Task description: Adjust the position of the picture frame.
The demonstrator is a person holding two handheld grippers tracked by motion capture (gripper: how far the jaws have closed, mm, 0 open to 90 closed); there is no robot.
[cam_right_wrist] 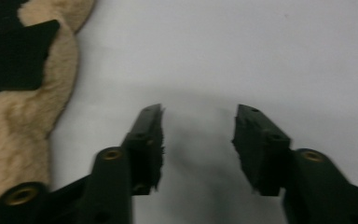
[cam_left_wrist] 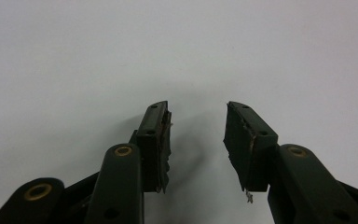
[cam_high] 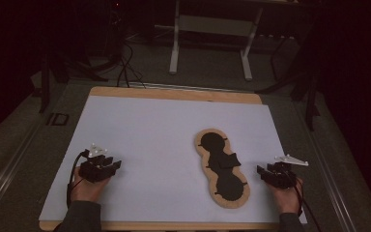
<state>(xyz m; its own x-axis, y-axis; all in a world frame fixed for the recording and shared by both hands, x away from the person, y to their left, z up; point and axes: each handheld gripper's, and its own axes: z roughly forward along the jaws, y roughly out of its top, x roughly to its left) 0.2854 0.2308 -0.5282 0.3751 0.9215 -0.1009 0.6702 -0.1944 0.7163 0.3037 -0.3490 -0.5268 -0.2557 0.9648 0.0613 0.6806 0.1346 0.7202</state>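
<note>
Fleece-edged eye mask at rest; both grippers idle with jaws apart.

The eye mask (cam_high: 223, 168), tan fleece border with black lobes and a black strap across its waist, lies flat on the white table cover (cam_high: 149, 135), right of centre and running near to far. The right gripper (cam_high: 262, 170) rests on the cover just beside the mask's near lobe, apart from it, jaws spread and empty. The left gripper (cam_high: 117, 164) rests well apart near the left edge, jaws likewise spread on bare cover.
</note>
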